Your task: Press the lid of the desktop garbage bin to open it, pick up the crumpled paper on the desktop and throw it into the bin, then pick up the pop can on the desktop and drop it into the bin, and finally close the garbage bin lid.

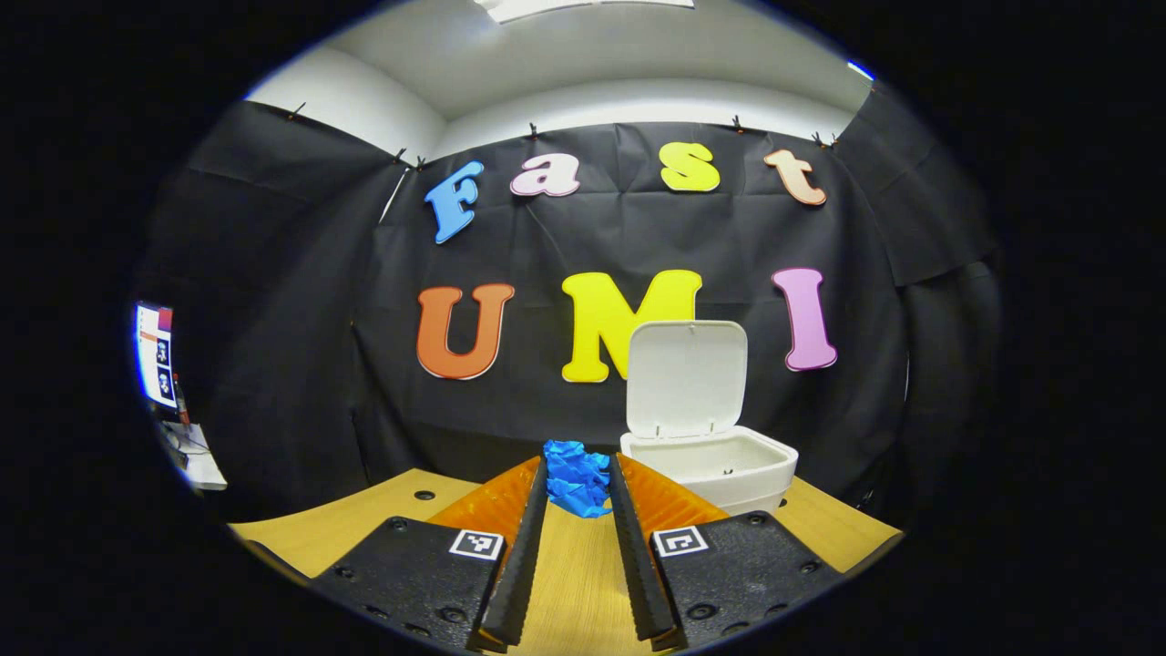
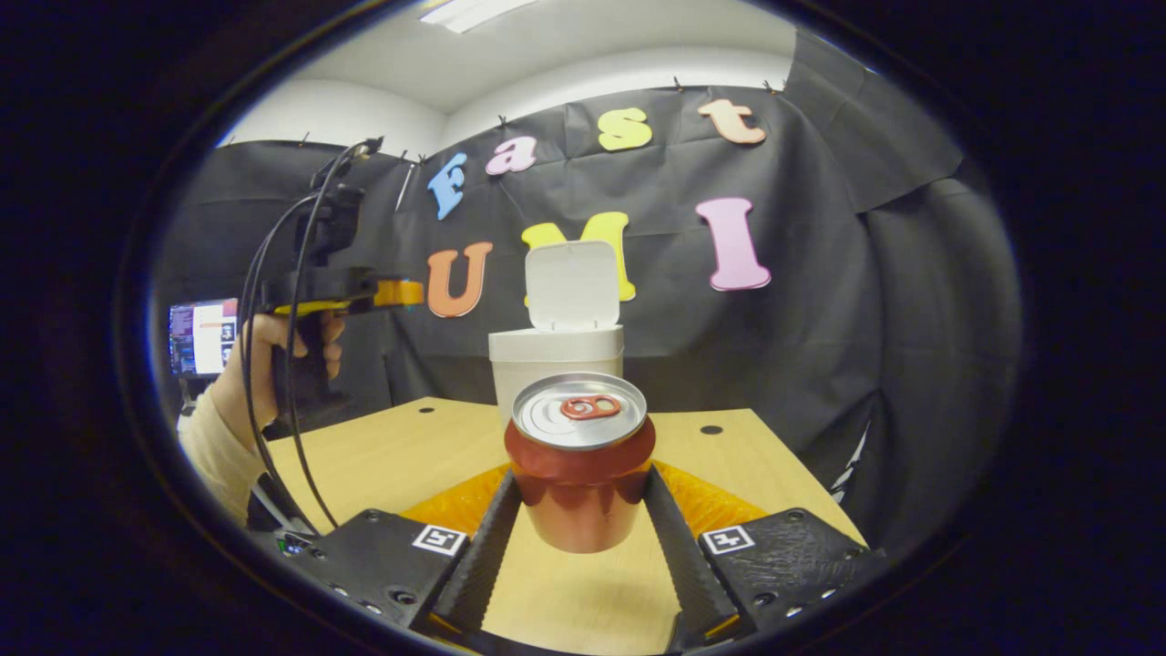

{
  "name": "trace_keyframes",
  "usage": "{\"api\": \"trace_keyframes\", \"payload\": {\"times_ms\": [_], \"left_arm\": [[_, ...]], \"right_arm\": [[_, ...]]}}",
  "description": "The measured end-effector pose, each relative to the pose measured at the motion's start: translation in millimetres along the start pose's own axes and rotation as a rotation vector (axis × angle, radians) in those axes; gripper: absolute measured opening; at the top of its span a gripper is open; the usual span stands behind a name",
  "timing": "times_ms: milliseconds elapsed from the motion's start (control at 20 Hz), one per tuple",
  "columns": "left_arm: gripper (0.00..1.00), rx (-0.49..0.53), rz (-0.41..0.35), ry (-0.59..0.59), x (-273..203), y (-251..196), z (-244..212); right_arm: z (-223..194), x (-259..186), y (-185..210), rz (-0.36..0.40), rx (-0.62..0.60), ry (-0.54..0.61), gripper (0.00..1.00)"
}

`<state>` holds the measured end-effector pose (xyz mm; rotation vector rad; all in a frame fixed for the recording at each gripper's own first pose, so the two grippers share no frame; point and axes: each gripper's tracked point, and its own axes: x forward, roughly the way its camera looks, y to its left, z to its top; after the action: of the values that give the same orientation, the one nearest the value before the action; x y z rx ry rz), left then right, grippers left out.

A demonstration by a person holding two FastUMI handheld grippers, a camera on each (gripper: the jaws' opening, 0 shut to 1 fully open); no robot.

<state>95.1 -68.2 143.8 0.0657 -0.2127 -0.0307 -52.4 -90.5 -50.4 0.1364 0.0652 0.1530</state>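
1. Left gripper: pinching the crumpled paper, a blue wad, between both fingertips. Paper held clear above the desktop.
2. Garbage bin: white, standing on the desktop just right of and beyond the held paper. Lid flipped up and upright at the back edge; interior open to view from the left gripper view.
3. Paper at about the height of the bin's rim, to its left, not over the opening.
4. Right gripper: fingers set on either side of the pop can, both against its lower body; apparently gripping, though contact at the pads hard to confirm through the fisheye distortion.
5. Pop can: upright, red body with silver top and red pull tab, between the right gripper's fingertips. Base appears to float above the desktop rather than sit on it; not certain.
6. In the right gripper view: garbage bin directly behind the can, lid raised.
7. Same view, far left: left gripper held in a hand, pale sleeve below, cables looping down from the gripper. Raised well above the desktop, left of the bin.
8. Lit screen at the left edge, behind the hand.
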Motion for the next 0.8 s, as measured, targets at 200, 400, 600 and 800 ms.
{"api": "trace_keyframes", "payload": {"times_ms": [200, 400, 600, 800], "left_arm": [[0.45, -0.002, -0.068, -0.023, 43, -38, 23], [0.45, 0.008, -0.145, -0.007, 88, -86, 15], [0.45, -0.031, -0.181, 0.041, 132, -115, -10], [0.45, 0.008, -0.146, 0.066, 166, -118, -20]], "right_arm": [[-10, 7, -13, -0.016, 0.028, 0.024, 0.78], [-11, 6, -14, 0.019, 0.065, 0.023, 0.78], [-13, 4, -18, 0.014, 0.062, 0.015, 0.78], [-22, 5, -22, 0.031, 0.084, 0.033, 0.78]]}}
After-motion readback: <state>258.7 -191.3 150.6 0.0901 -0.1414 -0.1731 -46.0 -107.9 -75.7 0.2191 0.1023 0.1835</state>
